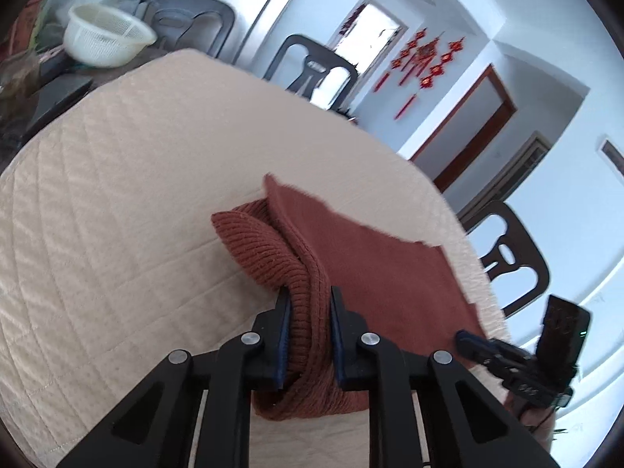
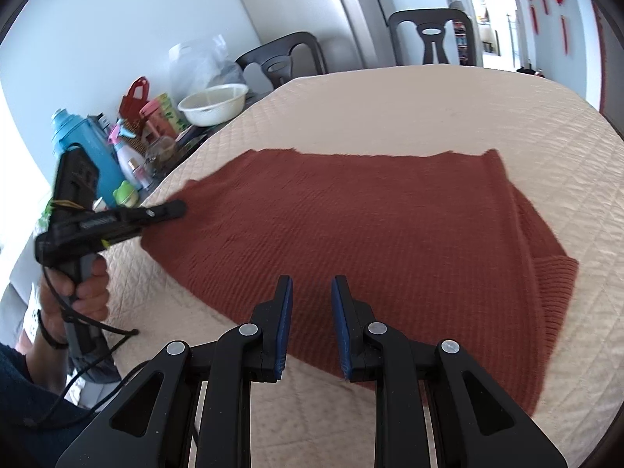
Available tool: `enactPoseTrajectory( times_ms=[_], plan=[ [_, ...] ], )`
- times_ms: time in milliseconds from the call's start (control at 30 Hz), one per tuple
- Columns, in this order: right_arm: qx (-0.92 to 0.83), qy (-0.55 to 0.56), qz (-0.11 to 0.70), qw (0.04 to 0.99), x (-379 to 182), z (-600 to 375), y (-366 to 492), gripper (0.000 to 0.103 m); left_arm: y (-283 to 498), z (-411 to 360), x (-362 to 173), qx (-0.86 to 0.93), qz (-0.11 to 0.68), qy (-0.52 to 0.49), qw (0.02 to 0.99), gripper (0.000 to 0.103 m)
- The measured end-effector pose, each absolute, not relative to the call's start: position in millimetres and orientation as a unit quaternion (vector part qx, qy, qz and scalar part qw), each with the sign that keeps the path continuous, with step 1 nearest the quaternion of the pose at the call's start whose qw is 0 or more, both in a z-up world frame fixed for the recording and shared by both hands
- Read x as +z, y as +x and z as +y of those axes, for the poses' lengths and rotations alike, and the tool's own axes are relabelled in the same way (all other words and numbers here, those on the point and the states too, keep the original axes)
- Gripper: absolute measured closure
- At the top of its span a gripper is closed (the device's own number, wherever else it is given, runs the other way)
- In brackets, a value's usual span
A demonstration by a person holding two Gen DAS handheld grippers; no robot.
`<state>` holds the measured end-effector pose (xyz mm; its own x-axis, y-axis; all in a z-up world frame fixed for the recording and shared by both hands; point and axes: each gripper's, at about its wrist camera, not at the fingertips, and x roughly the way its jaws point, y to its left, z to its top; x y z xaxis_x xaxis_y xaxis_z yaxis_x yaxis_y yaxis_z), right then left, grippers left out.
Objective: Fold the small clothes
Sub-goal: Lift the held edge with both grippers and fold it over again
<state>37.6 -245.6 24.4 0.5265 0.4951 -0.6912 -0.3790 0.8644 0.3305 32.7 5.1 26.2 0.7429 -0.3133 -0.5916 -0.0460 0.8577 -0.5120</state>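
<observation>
Right now my left gripper is clamped on a bunched, ribbed roll of the rust-brown knit garment; its blue pads press the fold from both sides, and the cloth sags below the fingers in a loose lump. No earlier view is at hand, so I speak only of this grip. In the left wrist view the garment runs from my fingers toward one o'clock across the cream quilted table cover, with a rounded ribbed hem or cuff bulging out at ten o'clock and a flat, smoother panel lying at two o'clock.

From the right wrist view the same garment lies spread wide on the table cover, its far edge straight and slightly frayed at twelve o'clock, a ribbed band folded along the three o'clock side. My right gripper hovers over the near edge with its jaws set narrowly apart and nothing between them. At nine o'clock there, my left hand holds the other gripper, whose tip meets the garment's left corner. A white colander and bottles sit at ten o'clock beyond the cover.
</observation>
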Motion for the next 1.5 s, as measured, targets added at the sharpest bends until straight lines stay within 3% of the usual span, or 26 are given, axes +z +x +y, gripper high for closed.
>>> enactPoseTrajectory(
  times_ms=[267, 567, 667, 767, 833, 1033, 1200, 1500],
  plan=[
    [0.226, 0.105, 0.399, 0.882, 32, -270, 36, 0.082, 61, -51, 71, -0.191, 0.322, -0.237, 0.897, 0.091],
    [0.22, 0.174, 0.394, 0.875, 32, -294, 32, 0.082, 98, -117, 13, -0.263, 0.422, -0.211, 0.842, 0.095],
    [0.232, 0.202, 0.391, 0.867, 32, -296, 37, 0.082, 84, -109, 30, -0.275, 0.396, -0.209, 0.851, 0.094],
    [0.256, 0.237, 0.385, 0.855, 33, -292, 45, 0.062, 69, -83, 51, -0.25, 0.356, -0.203, 0.877, 0.089],
    [0.273, 0.25, 0.386, 0.845, 33, -284, 52, 0.062, 63, -60, 54, -0.212, 0.344, -0.2, 0.893, 0.084],
    [0.315, 0.261, 0.424, 0.808, 21, -251, 78, 0.062, 59, -25, 30, -0.142, 0.37, -0.205, 0.895, 0.084],
    [0.308, 0.244, 0.468, 0.791, 7, -229, 97, 0.062, 59, -35, 11, -0.153, 0.386, -0.199, 0.887, 0.084],
    [0.301, 0.264, 0.48, 0.781, 1, -222, 109, 0.062, 57, -38, 8, -0.164, 0.383, -0.188, 0.889, 0.082]
  ],
)
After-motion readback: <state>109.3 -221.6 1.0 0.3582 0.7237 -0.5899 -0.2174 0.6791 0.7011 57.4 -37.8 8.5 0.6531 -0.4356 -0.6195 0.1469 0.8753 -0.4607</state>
